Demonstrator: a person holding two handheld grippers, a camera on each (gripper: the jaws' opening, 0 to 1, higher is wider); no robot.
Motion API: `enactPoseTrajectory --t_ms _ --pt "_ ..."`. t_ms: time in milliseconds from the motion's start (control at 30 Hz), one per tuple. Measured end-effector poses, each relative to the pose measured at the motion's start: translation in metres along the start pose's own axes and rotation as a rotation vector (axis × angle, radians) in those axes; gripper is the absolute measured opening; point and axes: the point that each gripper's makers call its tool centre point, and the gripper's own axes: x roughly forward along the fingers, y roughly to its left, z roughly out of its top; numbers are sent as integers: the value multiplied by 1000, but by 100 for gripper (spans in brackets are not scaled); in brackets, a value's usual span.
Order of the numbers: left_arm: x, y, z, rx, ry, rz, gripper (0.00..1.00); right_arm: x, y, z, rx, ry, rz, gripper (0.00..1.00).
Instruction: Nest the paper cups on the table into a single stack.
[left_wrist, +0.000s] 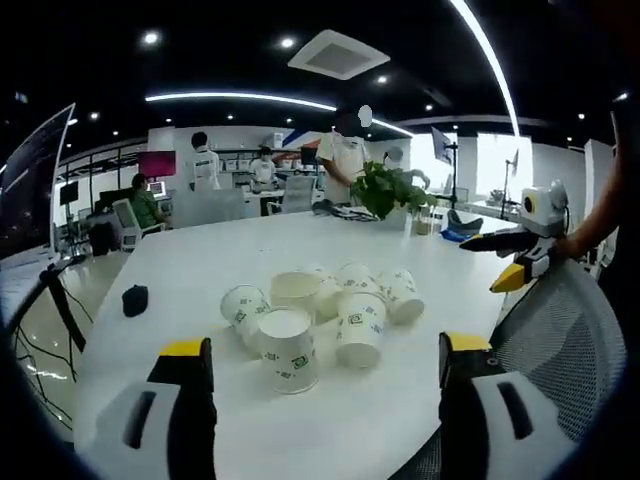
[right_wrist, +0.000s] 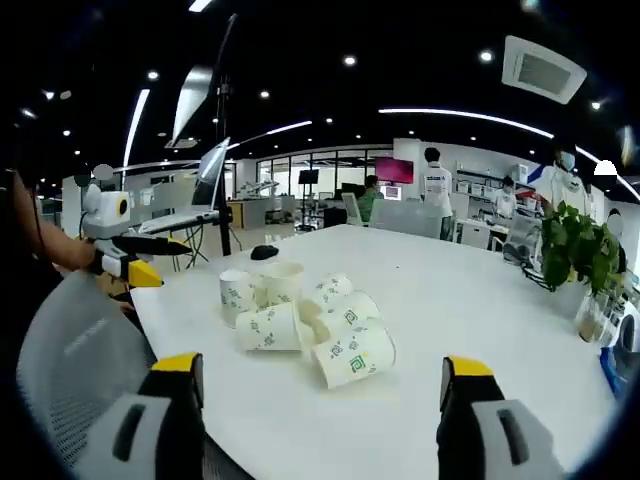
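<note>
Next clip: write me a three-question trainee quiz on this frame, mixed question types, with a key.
1. True or false: the paper cups are already nested into one stack.
2. Multiple choice: the left gripper is A) shut on a cup, B) open with nothing between its jaws, C) pressing on the table.
3. Short answer: what small dark thing lies on the white table apart from the cups?

Key
1. False; they sit in a loose cluster, some upright, some on their sides.
2. B; the right gripper is open too.
3. A small black object; too small to identify.
</note>
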Motion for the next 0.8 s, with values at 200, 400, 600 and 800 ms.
enactPoseTrajectory --t_ms 200,400,600,800 --pt "0 1 -1 -1 1 1 91 0 -1 0 2 0 -1 100" --pt "0 0 0 -2 1 -2 91 0 -3 -1 5 -1 -2 100" --pt "0 -1 0 -1 4 -5 91 0 -5 -3 6 -3 -3 100" --pt "0 -1 0 14 4 -4 92 0 -6 -5 4 -2 -3 100"
